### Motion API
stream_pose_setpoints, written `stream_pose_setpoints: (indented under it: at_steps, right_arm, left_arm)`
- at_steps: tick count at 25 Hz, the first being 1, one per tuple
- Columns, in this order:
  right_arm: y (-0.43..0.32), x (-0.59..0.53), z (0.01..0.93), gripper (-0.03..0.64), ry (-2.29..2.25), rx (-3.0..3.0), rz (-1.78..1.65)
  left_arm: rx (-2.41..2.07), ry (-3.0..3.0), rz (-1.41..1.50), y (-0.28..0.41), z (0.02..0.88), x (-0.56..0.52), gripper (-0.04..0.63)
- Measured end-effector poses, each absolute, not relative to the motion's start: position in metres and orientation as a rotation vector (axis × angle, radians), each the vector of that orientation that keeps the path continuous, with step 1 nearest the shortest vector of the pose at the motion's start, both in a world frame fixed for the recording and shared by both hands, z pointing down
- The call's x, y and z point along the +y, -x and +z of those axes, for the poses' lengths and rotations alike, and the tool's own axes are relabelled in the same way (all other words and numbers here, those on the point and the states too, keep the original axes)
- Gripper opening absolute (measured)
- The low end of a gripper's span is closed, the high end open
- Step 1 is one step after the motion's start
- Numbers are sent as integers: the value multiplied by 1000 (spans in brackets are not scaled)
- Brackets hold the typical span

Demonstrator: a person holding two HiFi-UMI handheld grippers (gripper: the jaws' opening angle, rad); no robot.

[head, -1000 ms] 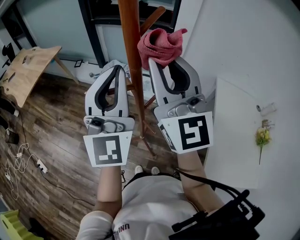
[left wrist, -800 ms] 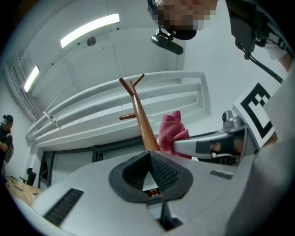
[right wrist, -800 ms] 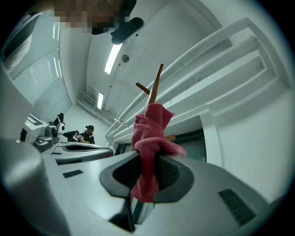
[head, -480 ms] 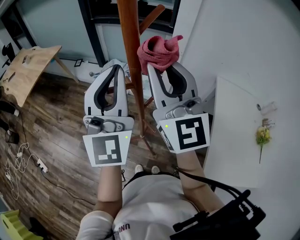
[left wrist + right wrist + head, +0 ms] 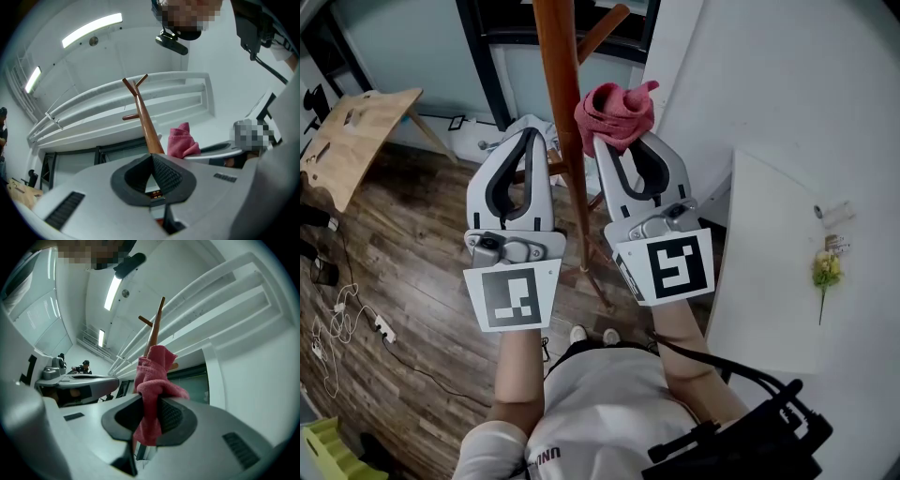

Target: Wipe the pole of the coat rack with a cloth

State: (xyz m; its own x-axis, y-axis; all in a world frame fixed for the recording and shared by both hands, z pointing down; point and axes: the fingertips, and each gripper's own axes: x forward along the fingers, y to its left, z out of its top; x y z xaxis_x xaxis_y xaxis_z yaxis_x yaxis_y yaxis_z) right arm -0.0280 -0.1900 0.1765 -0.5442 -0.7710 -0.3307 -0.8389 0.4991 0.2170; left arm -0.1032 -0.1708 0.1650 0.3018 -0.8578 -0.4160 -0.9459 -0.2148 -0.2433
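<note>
Right claw [image 5: 622, 142], clamped on pink cloth [image 5: 614, 112], slid lower. Cloth now seems pressed on coat rack pole [image 5: 565, 141]. Wiping likely under way. Left claw [image 5: 531, 139] closed, empty.

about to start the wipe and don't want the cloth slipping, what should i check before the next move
1. Grip on the pink cloth: ok, the right gripper is shut on it, jaws pinching a fold.
2. Cloth free to wipe: ok, a bunch stands out past the tips.
3. Cloth against the pole: cannot tell, their edges meet in the head view, but pressure doesn't show.
4. Left gripper: ok, shut, empty, on the pole's other side.
5. Path upward: not ok, a peg juts out higher up the pole, so a downward stroke looks safer.
</note>
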Motion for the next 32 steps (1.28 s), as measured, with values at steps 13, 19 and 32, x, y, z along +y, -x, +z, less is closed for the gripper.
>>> stream_pose_setpoints:
  at_steps: [13, 19, 32]
  right_arm:
    - [28, -194, 199, 80, 1409, 2591, 476]
    - [28, -196, 208, 80, 1418, 2609, 462]
    - [27, -200, 236, 80, 1449, 2662, 401]
  left_arm:
    - [1617, 2137, 246, 104, 171, -171, 12]
    - [1625, 2137, 246, 106, 172, -173, 12]
    - [1635, 2138, 229, 108, 175, -172, 12]
